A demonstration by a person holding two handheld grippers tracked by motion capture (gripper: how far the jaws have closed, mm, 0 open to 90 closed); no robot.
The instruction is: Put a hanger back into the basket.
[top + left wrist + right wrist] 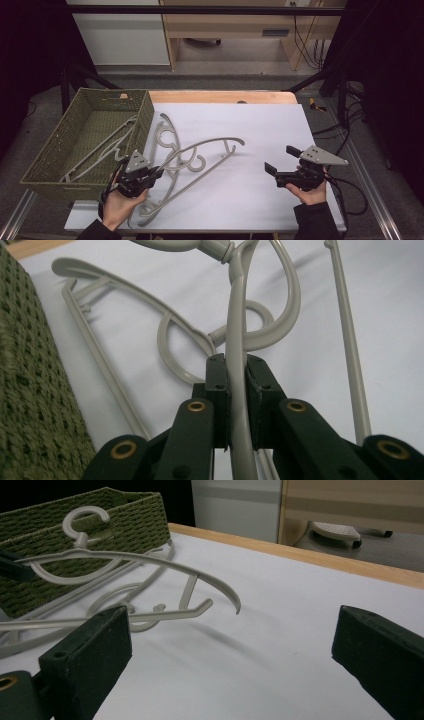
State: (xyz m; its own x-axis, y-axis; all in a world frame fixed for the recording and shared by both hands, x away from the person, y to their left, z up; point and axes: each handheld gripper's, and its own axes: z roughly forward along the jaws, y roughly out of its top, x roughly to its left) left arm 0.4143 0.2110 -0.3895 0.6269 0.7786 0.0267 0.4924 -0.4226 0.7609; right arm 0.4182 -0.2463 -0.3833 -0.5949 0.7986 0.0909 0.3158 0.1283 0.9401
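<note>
Left gripper (236, 385) clamped on hanger (210, 150) arm right of basket (50, 165); felt light, stiff, slippery plastic. Right gripper (230, 655) spread apart, idle.

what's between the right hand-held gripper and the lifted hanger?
Bare white table cover. In the high view nothing lies between the right hand-held gripper and the lifted hanger, clamped by the left hand-held gripper.

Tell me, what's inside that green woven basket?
One grey plastic hanger lies inside the basket, its hook toward the far right corner. The near wall hides the floor just behind it.
</note>
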